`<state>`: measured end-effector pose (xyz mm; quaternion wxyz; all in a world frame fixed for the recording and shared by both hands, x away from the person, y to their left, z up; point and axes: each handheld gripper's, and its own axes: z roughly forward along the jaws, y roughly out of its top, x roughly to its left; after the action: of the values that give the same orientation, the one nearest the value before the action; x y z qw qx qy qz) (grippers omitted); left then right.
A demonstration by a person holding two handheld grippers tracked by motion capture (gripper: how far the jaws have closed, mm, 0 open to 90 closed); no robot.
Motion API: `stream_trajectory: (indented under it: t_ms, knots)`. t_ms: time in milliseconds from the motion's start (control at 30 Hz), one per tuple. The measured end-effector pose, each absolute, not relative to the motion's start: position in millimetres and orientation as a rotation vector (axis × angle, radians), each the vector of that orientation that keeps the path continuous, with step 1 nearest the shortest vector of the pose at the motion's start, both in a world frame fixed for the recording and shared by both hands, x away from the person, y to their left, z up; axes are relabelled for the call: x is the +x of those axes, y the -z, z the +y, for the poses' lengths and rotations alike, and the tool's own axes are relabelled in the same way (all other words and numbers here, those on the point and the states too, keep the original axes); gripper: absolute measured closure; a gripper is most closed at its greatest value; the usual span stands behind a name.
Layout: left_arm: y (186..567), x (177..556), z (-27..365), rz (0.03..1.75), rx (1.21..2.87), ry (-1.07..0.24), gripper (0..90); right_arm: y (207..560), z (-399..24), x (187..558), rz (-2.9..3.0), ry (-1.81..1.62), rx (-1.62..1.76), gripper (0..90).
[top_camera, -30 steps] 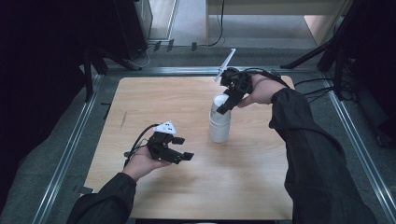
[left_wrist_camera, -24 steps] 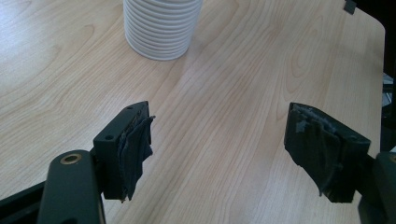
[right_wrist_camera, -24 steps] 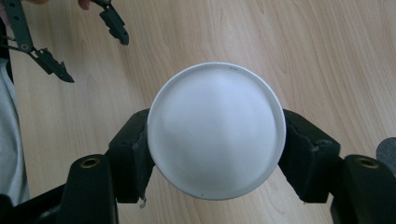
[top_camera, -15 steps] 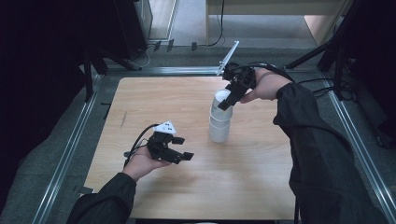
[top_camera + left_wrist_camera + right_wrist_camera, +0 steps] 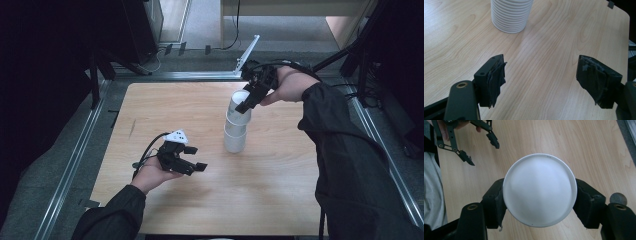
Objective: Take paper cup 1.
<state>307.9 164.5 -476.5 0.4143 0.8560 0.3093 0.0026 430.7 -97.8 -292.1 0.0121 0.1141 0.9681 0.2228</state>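
- My left tongs [image 5: 192, 161] are nearest to me, low over the wooden table [image 5: 280, 200] — they are open and hold nothing.
- A bit farther off stands the stack of white paper cups [image 5: 235, 135], in the middle of the table. The left gripper view shows its ribbed foot [image 5: 510, 15] on the wood.
- My right tongs [image 5: 248, 102] are closed on the top cup [image 5: 540, 190], one pad on each side of it.
- To do this well, I think I should pull straight up, so the cup slides out and the stack does not tip. I should squeeze softly — a paper cup bends fast.
- My open left tongs could hold the stack down if it starts to come up too.
- Hard to tell: if the top cup is free of the next one yet, and how many cups are in the stack. From above, the cup hides what is under it.
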Motion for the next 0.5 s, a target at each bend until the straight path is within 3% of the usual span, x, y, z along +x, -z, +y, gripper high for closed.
stream_trajectory:
  t_ms: [500]
  knots:
    - [474.3,308.3,167.8,0.775,2.134,-0.012,23.1,263.6,-109.1,408.6,3.008,-0.771,0.28,34.6]
